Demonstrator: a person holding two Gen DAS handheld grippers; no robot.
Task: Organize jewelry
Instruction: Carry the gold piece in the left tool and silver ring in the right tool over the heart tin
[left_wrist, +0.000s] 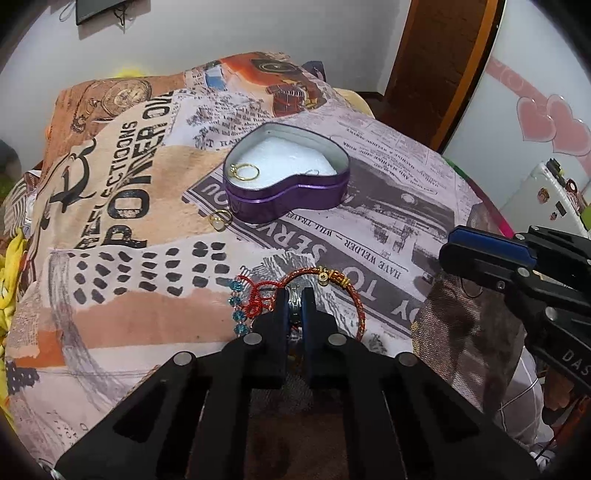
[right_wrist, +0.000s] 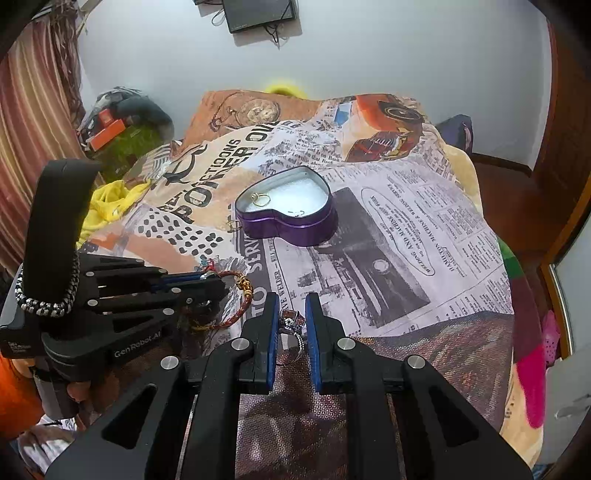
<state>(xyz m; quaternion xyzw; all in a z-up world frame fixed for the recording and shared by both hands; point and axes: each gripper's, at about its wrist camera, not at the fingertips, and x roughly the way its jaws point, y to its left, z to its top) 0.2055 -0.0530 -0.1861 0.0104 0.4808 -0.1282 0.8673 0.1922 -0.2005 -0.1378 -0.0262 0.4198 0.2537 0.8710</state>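
A purple heart-shaped tin (left_wrist: 288, 201) (right_wrist: 295, 229) stands open on the printed blanket, with a gold ring (left_wrist: 246, 171) (right_wrist: 260, 199) and a thin silver ring (left_wrist: 314, 171) on its white padding. Another gold ring (left_wrist: 220, 218) lies on the blanket just left of the tin. My left gripper (left_wrist: 295, 299) (right_wrist: 218, 282) is shut on a silver ring (left_wrist: 294, 301), inside the loop of a red-and-gold bracelet (left_wrist: 356, 299) (right_wrist: 236, 314) with blue beads. My right gripper (right_wrist: 291, 308) (left_wrist: 448, 245) is shut on a silver stone-set ring (right_wrist: 290, 325), near and right of the left gripper.
The blanket (left_wrist: 110, 206) covers a raised bed-like surface that drops off at the left and right edges. A wooden door frame (left_wrist: 443, 55) and a mirror with pink hearts (left_wrist: 546, 122) stand at the right. Clutter (right_wrist: 118, 118) lies at the far left.
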